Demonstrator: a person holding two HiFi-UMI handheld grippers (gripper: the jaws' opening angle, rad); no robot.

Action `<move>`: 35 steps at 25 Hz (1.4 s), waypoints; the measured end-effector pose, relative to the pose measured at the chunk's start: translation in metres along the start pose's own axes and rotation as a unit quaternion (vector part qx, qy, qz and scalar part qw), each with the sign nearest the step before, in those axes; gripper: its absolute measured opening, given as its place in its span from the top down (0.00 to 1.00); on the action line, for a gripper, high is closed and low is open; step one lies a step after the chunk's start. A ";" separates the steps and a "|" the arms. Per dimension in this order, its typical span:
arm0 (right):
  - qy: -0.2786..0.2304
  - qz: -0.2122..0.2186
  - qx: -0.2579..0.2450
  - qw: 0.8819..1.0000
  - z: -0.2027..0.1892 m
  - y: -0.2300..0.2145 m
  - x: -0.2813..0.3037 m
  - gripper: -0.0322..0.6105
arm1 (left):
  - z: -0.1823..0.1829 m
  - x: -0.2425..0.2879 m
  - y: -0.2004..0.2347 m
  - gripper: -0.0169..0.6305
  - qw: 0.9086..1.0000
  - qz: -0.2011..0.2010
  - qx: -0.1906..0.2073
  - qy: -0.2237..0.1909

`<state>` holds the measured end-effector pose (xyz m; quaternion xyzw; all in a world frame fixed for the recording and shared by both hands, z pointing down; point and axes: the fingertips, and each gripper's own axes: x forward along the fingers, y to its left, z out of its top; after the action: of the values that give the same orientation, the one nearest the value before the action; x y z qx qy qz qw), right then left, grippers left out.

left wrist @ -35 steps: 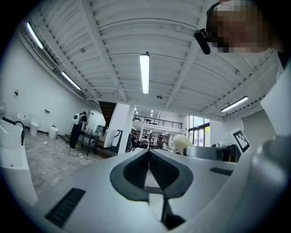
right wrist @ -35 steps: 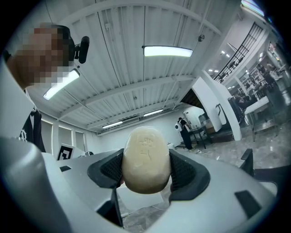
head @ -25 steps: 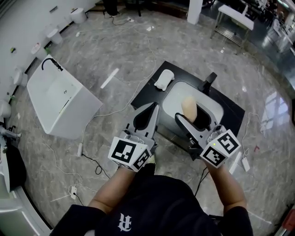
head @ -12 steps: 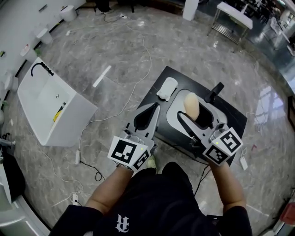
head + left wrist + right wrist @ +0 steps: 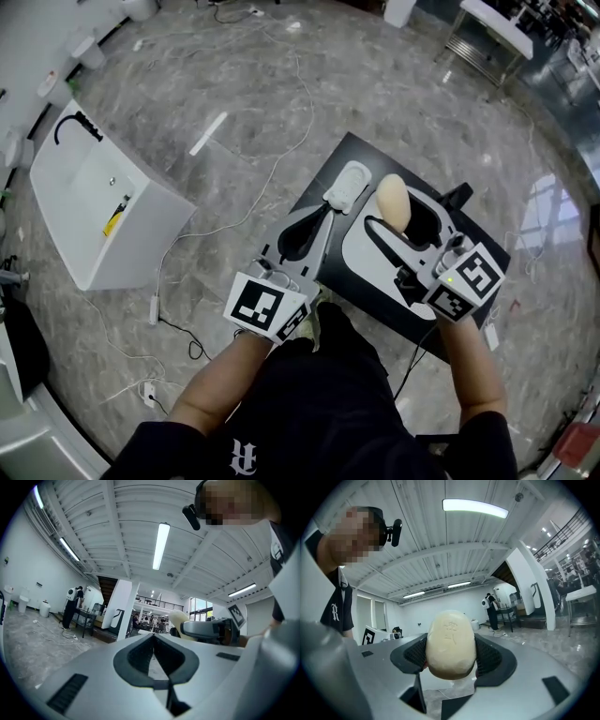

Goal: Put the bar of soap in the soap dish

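Observation:
A cream oval bar of soap [image 5: 392,203] is clamped upright in my right gripper [image 5: 382,223], held in the air above the white sink basin [image 5: 361,258]. In the right gripper view the soap [image 5: 451,641] fills the gap between the two dark pads of that gripper [image 5: 450,656]. The white soap dish [image 5: 345,185] lies on the black counter [image 5: 314,202], just left of the soap. My left gripper [image 5: 326,217] hovers over the counter's near left part, shut with nothing in it. Its tips [image 5: 153,635] meet in the left gripper view, where the soap [image 5: 179,620] shows to the right.
A black faucet [image 5: 459,197] stands at the sink's far right. A white freestanding basin unit [image 5: 94,211] sits on the marble floor to the left. Cables [image 5: 272,169] trail across the floor. A metal bench [image 5: 492,28] stands at the far right.
My right gripper has carried the soap up and nearer to the soap dish. The left gripper has kept its place beside it, still shut.

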<state>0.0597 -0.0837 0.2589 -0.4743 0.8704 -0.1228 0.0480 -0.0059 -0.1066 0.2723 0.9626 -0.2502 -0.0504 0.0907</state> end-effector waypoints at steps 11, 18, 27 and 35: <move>0.146 0.153 -0.151 0.966 -0.046 -0.086 0.058 0.50 | -0.044 0.076 0.059 0.96 0.998 0.047 -0.009 0.034; 0.269 0.181 -0.230 0.918 -0.119 -0.146 0.072 0.50 | -0.090 0.100 0.087 0.96 0.996 0.069 -0.029 0.058; 0.384 0.241 -0.399 0.797 -0.218 -0.198 0.077 0.50 | -0.143 0.114 0.100 0.96 0.989 0.091 -0.053 0.102; 0.444 0.321 -0.518 0.657 -0.270 -0.222 0.083 0.50 | -0.172 0.118 0.120 0.96 0.983 0.115 -0.074 0.123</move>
<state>0.1409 -0.2235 0.5800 -0.0025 0.8093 0.1750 -0.5607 0.0648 -0.2422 0.4588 0.9169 -0.3419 0.0603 0.1969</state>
